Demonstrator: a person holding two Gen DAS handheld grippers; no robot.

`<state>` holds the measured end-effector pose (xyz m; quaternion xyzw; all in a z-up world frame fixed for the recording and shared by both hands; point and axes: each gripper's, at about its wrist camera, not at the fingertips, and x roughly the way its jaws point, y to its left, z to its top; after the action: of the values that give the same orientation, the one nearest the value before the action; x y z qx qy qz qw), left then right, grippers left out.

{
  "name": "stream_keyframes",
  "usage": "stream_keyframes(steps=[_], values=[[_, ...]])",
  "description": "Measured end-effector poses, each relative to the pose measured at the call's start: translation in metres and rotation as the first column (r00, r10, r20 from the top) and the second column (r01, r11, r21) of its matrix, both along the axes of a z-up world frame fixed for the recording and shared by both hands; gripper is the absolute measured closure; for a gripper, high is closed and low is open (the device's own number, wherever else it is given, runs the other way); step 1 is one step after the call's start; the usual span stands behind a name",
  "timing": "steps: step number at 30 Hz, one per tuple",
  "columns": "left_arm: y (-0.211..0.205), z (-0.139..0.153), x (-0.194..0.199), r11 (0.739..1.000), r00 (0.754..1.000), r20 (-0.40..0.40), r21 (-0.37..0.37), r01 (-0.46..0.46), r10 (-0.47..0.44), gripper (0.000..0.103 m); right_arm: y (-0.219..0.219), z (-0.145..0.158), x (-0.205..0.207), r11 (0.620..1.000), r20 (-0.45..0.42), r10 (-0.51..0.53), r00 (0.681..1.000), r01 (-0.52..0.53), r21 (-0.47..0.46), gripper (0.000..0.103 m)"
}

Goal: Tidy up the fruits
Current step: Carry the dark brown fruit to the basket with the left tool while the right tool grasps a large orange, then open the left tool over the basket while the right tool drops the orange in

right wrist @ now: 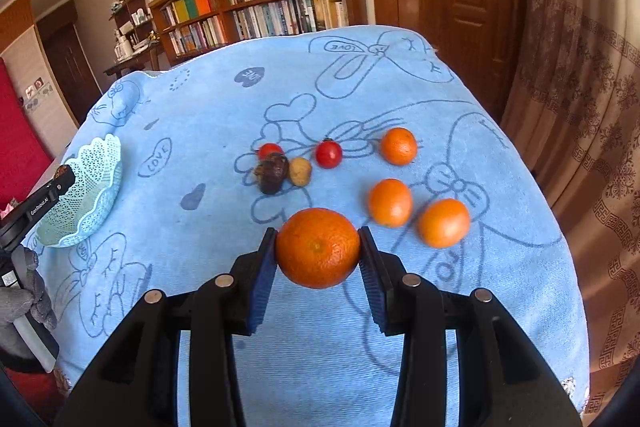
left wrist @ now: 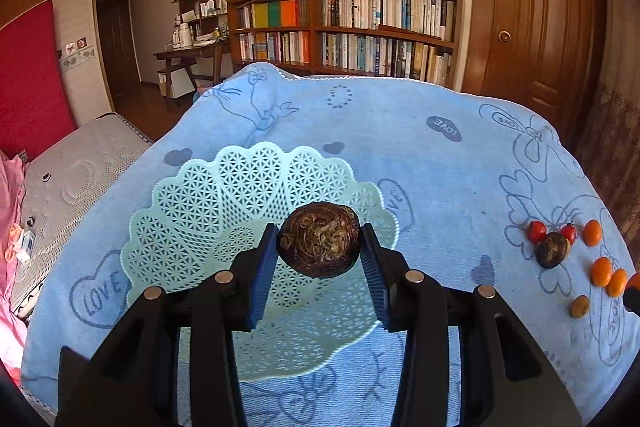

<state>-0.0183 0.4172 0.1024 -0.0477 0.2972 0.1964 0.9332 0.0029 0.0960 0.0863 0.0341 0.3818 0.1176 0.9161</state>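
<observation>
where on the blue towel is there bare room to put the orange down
Bare towel lies between the basket and the dark brown fruit, and also in front of the right gripper. It is crowded around the tomatoes and small oranges.

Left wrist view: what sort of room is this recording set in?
Most likely a bedroom used as a study: a quilted white mattress beside the work surface, a long wooden bookshelf packed with books, and a small wooden desk. A blue cartoon-print towel covers the surface.
</observation>
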Motion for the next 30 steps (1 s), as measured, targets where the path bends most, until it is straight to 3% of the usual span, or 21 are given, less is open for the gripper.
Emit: stream_keyframes(steps=[2, 4, 6, 13, 22, 30], values=[[0.012, 0.000, -0.006, 1.000, 1.000, 0.006, 0.003, -0.027, 0.027, 0.057, 0.013, 0.003, 0.001, 1.000, 0.000, 0.026, 1.000, -0.026, 0.015, 0.063], [0.021, 0.000, -0.011, 0.999, 0.999, 0.014, -0.002, -0.048, 0.048, 0.029, 0.027, 0.004, 0.003, 0.998, -0.009, 0.055, 0.998, -0.055, 0.028, 0.063], [0.032, 0.002, -0.019, 0.997, 0.996, 0.039, -0.015, -0.079, 0.079, 0.019, 0.041, 0.004, 0.006, 0.995, -0.022, 0.089, 0.996, -0.088, 0.037, 0.063], [0.054, 0.011, -0.045, 0.991, 0.987, 0.085, -0.037, -0.131, 0.134, 0.015, 0.106, 0.016, 0.022, 0.972, -0.029, 0.227, 0.974, -0.224, 0.066, 0.063], [0.077, 0.024, -0.077, 0.982, 0.975, 0.117, -0.018, -0.190, 0.191, 0.014, 0.213, 0.029, 0.033, 0.906, -0.008, 0.420, 0.907, -0.419, 0.061, 0.062], [0.079, 0.021, -0.093, 0.982, 0.977, 0.099, -0.015, -0.187, 0.187, 0.014, 0.275, 0.024, 0.047, 0.876, -0.015, 0.482, 0.876, -0.481, 0.035, 0.062]])
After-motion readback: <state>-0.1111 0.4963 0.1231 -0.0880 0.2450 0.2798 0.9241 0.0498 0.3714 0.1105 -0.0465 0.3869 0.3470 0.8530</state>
